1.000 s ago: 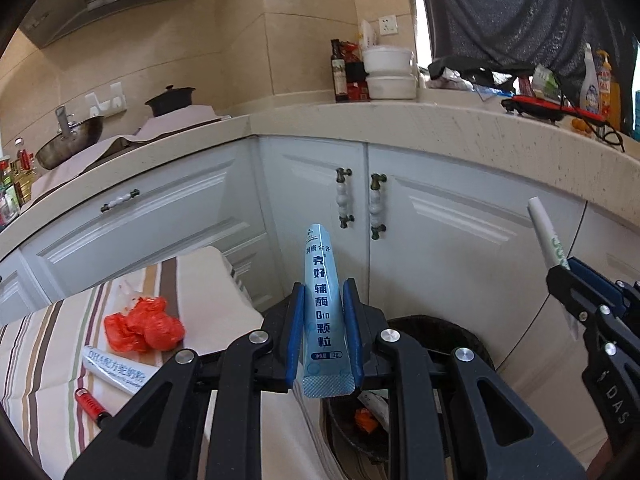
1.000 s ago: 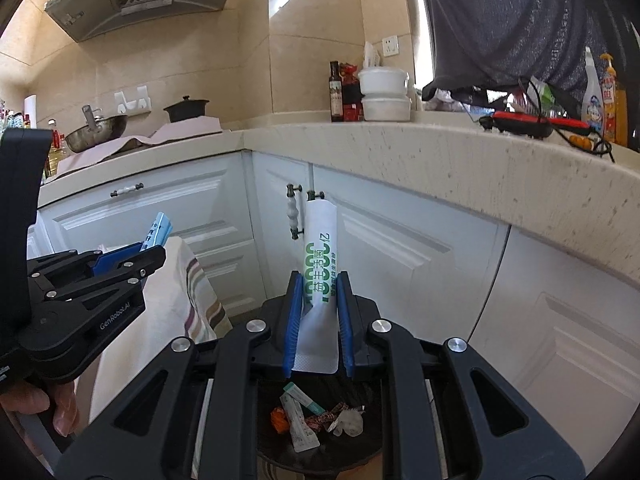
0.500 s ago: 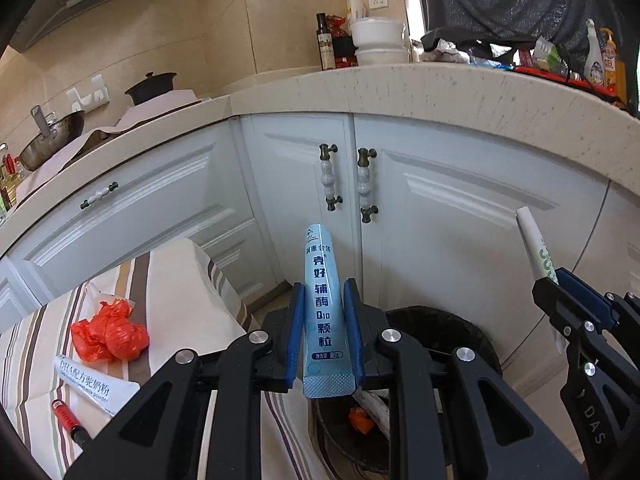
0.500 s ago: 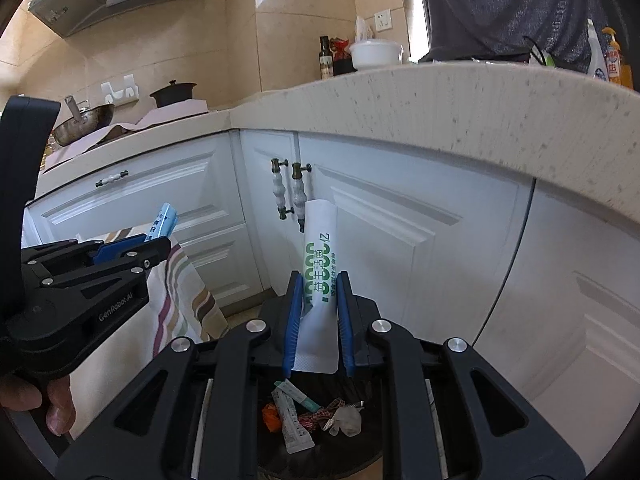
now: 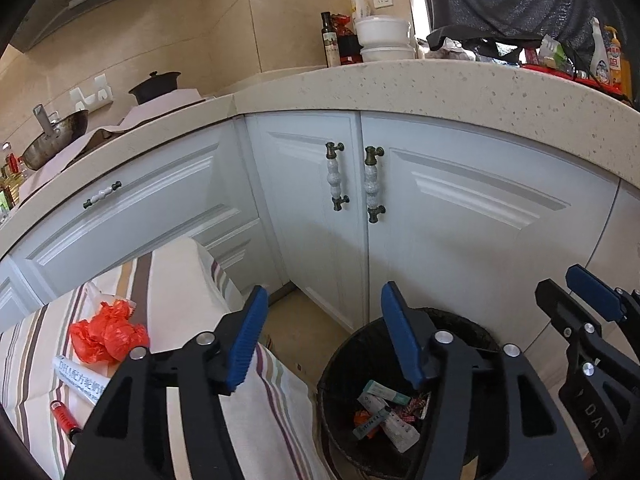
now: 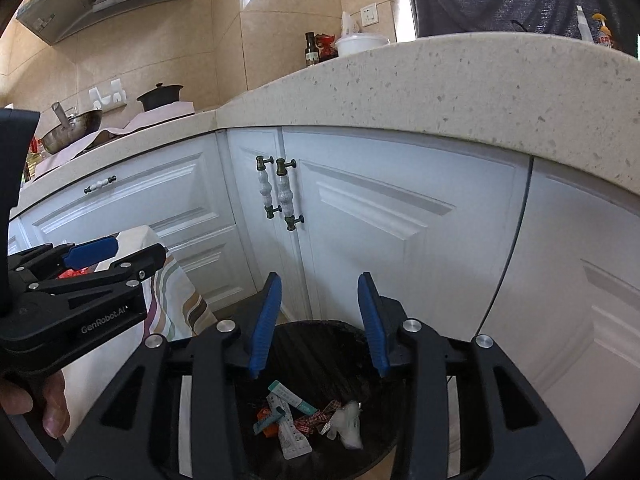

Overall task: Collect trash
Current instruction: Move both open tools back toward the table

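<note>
My right gripper [image 6: 320,324] had just been opening, with nothing between its blue pads [image 6: 265,322], above the black trash bin [image 6: 320,344] where wrappers [image 6: 298,424] lay at the bottom, while the left gripper [image 6: 116,252] stood open beside the striped cloth [image 6: 176,304].

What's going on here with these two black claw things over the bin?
A person is clearing trash with a hand-held claw in each hand. Both the left claw and the right claw hang over the black bin; their jaws have just been opening, with nothing between them. Wrappers lie in the bin; a red bag waits on the striped cloth.
</note>
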`<act>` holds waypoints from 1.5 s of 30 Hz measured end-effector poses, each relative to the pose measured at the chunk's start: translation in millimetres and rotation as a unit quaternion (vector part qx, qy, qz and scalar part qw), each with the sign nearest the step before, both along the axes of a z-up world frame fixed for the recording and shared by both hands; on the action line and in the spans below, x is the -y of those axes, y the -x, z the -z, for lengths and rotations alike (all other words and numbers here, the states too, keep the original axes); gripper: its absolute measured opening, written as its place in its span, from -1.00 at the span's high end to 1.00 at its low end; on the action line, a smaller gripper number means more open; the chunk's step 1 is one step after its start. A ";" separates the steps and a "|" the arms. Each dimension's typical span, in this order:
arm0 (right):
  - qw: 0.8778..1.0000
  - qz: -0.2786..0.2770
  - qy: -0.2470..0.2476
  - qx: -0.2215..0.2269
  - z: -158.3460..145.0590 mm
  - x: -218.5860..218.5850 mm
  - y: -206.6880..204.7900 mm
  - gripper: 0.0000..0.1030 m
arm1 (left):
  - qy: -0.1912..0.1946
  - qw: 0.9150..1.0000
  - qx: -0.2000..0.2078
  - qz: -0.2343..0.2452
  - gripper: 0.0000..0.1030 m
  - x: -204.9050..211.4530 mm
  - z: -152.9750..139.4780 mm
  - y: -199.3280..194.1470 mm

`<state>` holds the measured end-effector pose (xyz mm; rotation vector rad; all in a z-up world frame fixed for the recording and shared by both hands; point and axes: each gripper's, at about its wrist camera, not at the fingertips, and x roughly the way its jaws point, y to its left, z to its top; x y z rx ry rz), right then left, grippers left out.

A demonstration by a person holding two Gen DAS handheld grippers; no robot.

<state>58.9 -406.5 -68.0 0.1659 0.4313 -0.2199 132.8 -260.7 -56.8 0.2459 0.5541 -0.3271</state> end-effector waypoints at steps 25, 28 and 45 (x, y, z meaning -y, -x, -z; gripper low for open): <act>0.991 -0.130 0.003 0.013 -40.8 -127.0 -22.6 0.20 | 0.014 0.987 0.000 -0.159 -0.36 -186.0 -22.4 18.7; 0.988 -0.152 0.004 0.012 -42.3 -148.8 -29.3 0.16 | 0.013 0.981 -0.004 -0.193 -0.36 -218.5 -19.6 19.6; 0.968 -0.247 0.010 -0.039 -32.7 -251.7 -94.8 -0.08 | 0.023 0.949 -0.013 -0.315 -0.36 -336.8 -12.7 22.9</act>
